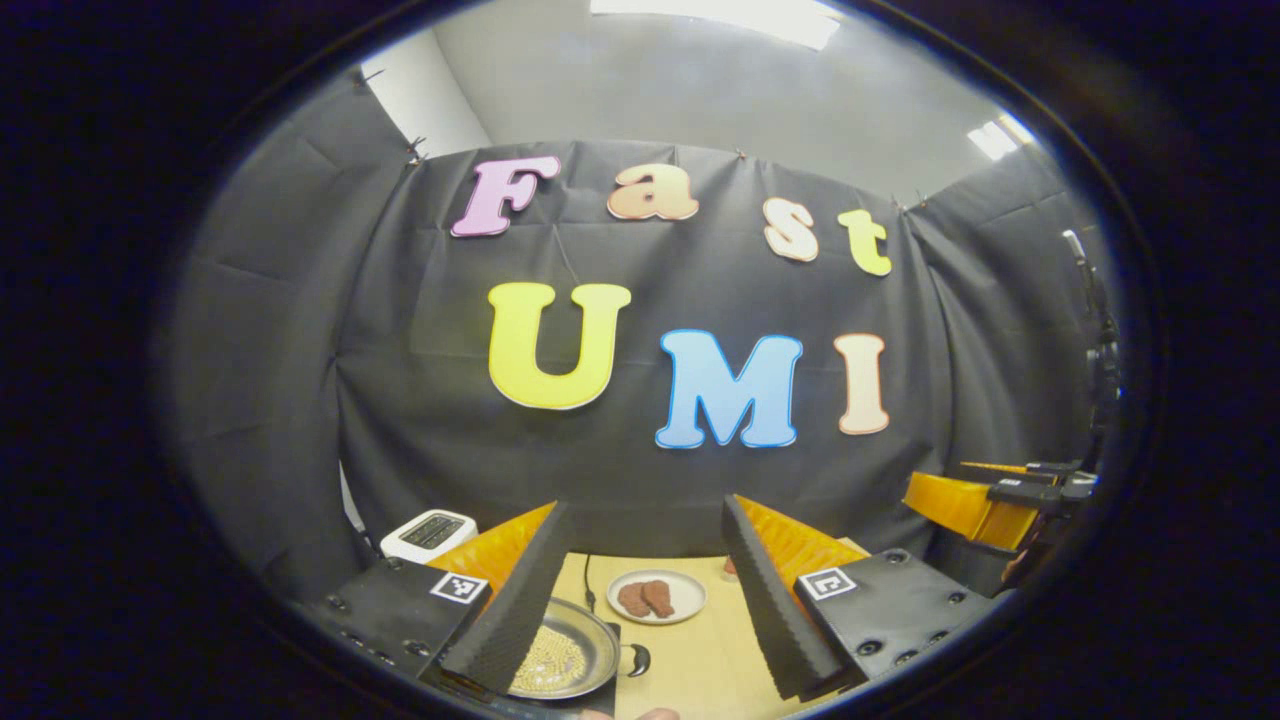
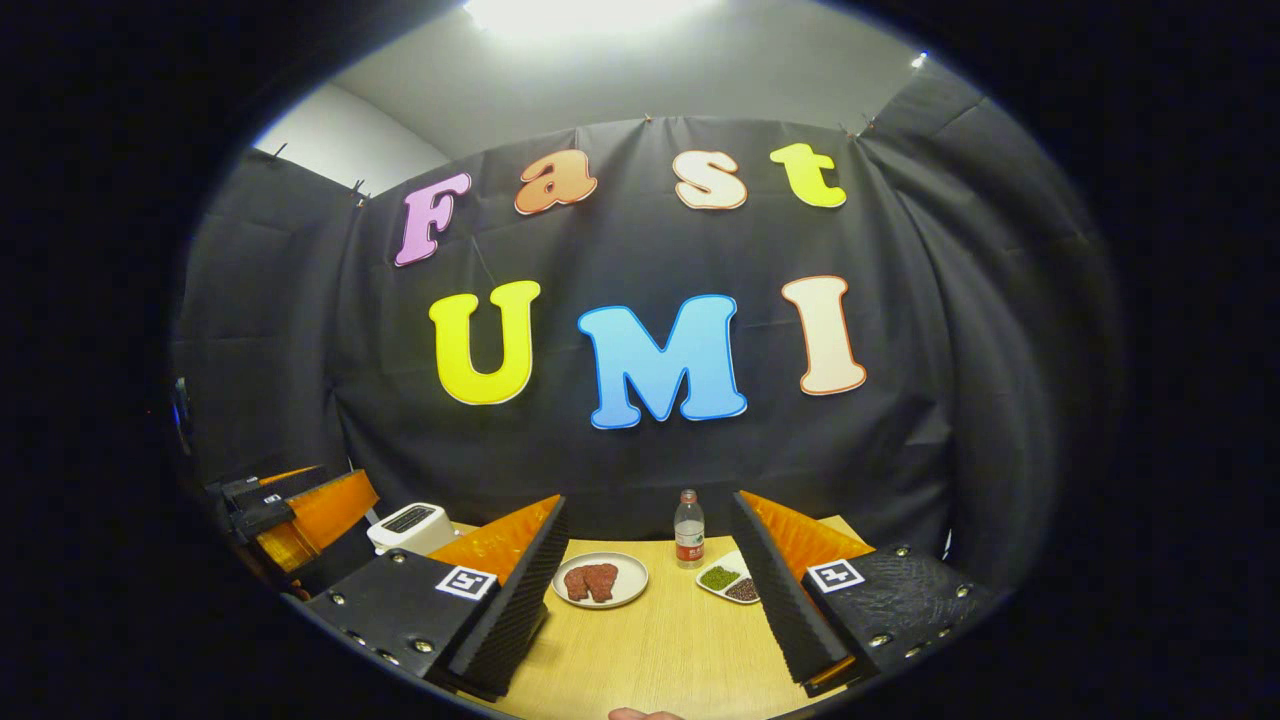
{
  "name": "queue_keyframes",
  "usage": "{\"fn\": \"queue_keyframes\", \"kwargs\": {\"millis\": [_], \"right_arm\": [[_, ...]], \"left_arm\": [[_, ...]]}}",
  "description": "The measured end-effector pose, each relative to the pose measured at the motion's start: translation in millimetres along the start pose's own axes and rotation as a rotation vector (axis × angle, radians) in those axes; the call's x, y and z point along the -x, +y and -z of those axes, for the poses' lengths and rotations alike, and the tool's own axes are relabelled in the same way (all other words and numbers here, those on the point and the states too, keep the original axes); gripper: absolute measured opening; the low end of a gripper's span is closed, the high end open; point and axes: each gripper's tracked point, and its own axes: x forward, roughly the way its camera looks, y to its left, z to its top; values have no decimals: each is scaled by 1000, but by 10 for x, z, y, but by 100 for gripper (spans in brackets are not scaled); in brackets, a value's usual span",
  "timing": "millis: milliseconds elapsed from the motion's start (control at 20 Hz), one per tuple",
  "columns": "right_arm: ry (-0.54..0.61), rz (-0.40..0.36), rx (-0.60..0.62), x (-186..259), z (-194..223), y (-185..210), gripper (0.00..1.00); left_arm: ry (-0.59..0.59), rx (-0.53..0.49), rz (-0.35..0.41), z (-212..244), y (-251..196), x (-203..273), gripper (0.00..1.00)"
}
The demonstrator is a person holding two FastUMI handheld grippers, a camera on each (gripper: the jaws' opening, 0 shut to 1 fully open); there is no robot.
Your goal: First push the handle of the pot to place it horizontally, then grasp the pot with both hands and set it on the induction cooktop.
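Note:
In the left gripper view a shallow metal pot (image 1: 560, 655) full of pale yellow grains sits low on the wooden table (image 1: 690, 660), partly hidden behind my left gripper's left finger. A short dark handle (image 1: 638, 659) sticks out of its right side. A dark flat slab (image 1: 607, 692) shows under the pot's right edge; I cannot tell whether it is the cooktop. My left gripper (image 1: 645, 510) is open above and just behind the pot, holding nothing. My right gripper (image 2: 650, 500) is open over the table (image 2: 650, 650), also holding nothing.
A white plate of brown meat slices (image 1: 657, 596) (image 2: 600, 580) lies mid-table, with a black cable (image 1: 587, 580) beside it. A white toaster (image 1: 430, 533) (image 2: 410, 527) stands at the back left. A bottle (image 2: 688, 530) and a white dish of green and dark grains (image 2: 730, 582) stand farther right.

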Motion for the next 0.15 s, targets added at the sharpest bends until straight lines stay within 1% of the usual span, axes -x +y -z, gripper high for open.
{"fn": "queue_keyframes", "kwargs": {"millis": [50, 150], "right_arm": [[-4, -11, 2, 19, -11, -11, 97], [-6, -12, 2, 46, -40, -18, 97]], "left_arm": [[-2, -1, -8, -33, -11, 16, 95], [-6, 4, -13, -92, -43, 79, 99]]}}
